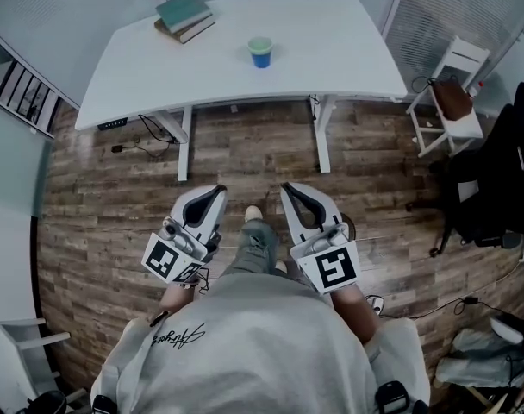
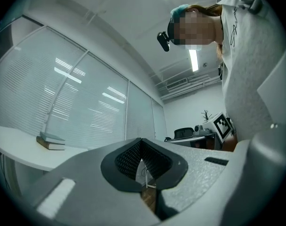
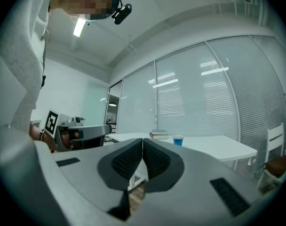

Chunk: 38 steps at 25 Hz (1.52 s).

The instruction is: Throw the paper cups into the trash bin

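Both grippers are low in front of the person, over the wood floor (image 1: 245, 158). Left gripper (image 1: 214, 193): jaws together, nothing between them. Right gripper (image 1: 291, 190): jaws together, empty. Paper cup (image 1: 260, 52), blue with a pale rim, stands upright on the white desk (image 1: 348, 59) at the far side, well apart from both grippers. Stack of books (image 1: 185, 15) sits at the desk's far left; white chair (image 1: 452, 84) is right of the desk

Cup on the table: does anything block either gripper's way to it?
Nothing visible does. Only floor and the table edge lie between the cup and the left gripper or right gripper; books sit left of the cup. No bin shows.
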Available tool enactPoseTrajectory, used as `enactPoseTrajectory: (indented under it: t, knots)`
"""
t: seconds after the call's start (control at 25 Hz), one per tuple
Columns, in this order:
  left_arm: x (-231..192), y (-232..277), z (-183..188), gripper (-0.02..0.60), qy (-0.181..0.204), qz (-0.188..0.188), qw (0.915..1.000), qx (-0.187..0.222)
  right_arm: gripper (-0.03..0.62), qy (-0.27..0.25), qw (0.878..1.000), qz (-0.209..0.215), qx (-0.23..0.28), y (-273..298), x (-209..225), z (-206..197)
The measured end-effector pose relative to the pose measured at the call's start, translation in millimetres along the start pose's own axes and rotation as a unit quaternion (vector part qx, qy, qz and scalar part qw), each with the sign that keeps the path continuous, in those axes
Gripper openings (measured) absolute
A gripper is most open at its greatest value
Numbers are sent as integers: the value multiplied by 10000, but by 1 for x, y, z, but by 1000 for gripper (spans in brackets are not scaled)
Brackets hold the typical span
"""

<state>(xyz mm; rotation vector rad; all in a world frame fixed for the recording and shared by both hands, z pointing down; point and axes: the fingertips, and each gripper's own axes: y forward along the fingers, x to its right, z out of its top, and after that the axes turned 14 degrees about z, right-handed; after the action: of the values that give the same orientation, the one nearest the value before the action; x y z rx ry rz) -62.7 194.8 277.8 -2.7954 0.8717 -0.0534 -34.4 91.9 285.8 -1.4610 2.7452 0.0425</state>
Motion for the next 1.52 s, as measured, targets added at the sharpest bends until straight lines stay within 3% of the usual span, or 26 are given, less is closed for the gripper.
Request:
enactPoseTrajectory:
  t: [1.52]
  knots:
    - [-160, 156, 0, 3, -175, -655, 9976, 145, 11, 5, 9989, -470, 72, 163, 152, 18]
